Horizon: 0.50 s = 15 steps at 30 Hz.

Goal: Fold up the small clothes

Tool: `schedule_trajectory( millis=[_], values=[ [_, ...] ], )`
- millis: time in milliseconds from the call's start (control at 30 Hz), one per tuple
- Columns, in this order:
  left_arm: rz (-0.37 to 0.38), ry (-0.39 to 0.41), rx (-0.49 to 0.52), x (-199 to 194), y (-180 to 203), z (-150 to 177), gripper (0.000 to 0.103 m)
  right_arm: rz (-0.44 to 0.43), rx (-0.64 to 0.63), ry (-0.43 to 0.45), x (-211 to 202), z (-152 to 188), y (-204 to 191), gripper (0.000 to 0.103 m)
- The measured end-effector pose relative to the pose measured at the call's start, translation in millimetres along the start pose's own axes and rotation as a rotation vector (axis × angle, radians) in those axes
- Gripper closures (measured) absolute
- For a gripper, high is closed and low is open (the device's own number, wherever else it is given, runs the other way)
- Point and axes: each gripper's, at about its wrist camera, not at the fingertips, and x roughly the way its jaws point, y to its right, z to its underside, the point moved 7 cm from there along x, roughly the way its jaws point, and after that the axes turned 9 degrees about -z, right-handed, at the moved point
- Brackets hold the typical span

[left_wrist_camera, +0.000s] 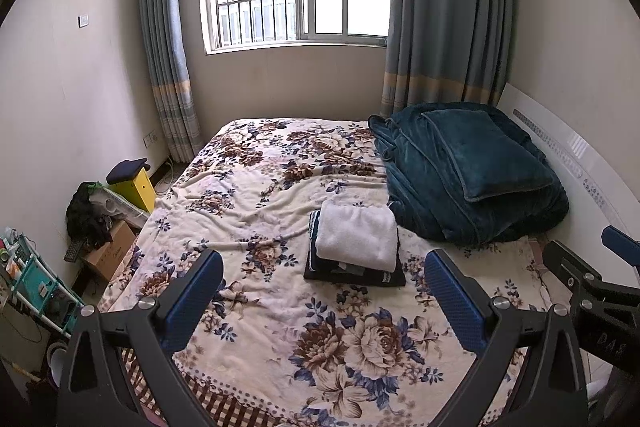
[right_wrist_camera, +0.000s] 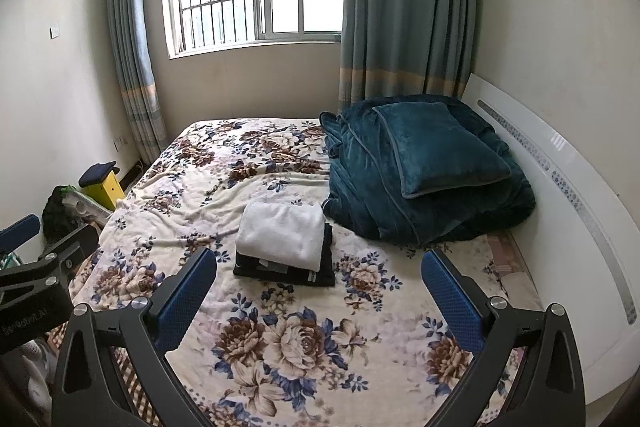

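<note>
On the floral bed (left_wrist_camera: 248,187), a folded clothes stack (left_wrist_camera: 354,247); left tongs (left_wrist_camera: 324,291) and right tongs (right_wrist_camera: 320,287) wide open, empty.

one clothes stack (left_wrist_camera: 354,247), two curtains (left_wrist_camera: 166,39)

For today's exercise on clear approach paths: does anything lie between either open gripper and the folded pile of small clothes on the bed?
Nothing visible does. Only bare floral bedspread lies between the left gripper, the right gripper and the folded pile topped by a white towel-like cloth. The teal plush blanket heap sits off to the pile's right.
</note>
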Motion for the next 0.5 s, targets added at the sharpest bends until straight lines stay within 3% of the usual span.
schedule_trajectory(
  millis=[500],
  values=[
    [-0.019,0.002,-0.021,-6.3,0.4,-0.6,0.000,0.001,0.002,0.000,-0.1,-1.0,-4.3,0.000]
  ],
)
